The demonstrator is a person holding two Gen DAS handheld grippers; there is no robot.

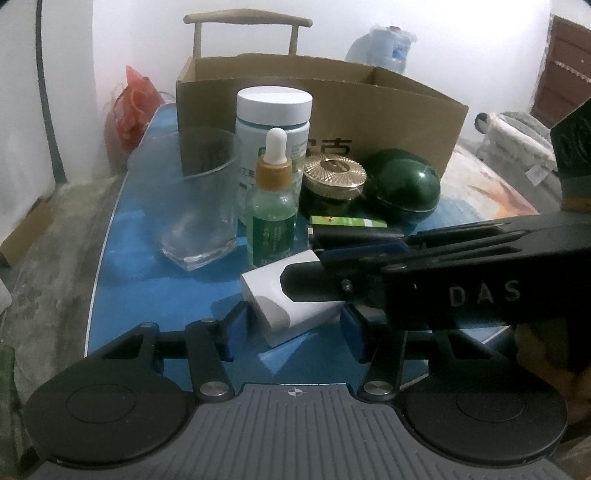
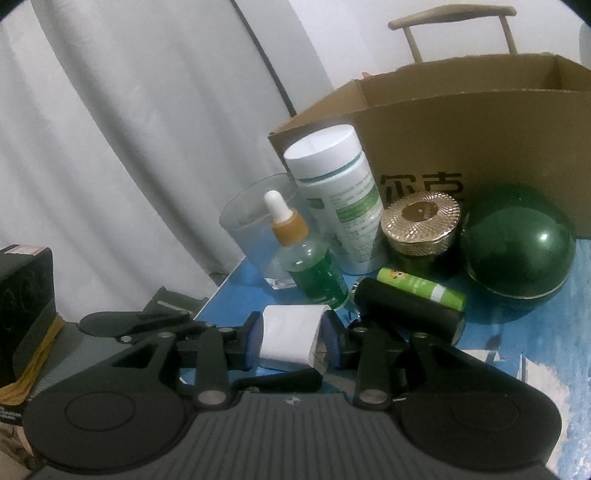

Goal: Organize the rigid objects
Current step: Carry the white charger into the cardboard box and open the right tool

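**Two grippers on one white charger block**

Left of the dropper bottle (image 1: 272, 206) stands an empty glass (image 1: 201, 199). In front of the bottle, on the table (image 1: 155, 280), lies the white charger block (image 1: 284, 302): left gripper (image 1: 295, 328) fingers flank it, contact unclear; right gripper (image 2: 293, 338) fingers clamp it. Opposed pulls could twist it free, toppling the bottle

Wooden chair (image 1: 246, 22) behind table; red plastic bag (image 1: 131, 107) left on floor; water jug (image 1: 388, 46) and brown door (image 1: 561, 70) beyond; white curtain (image 2: 129, 129)
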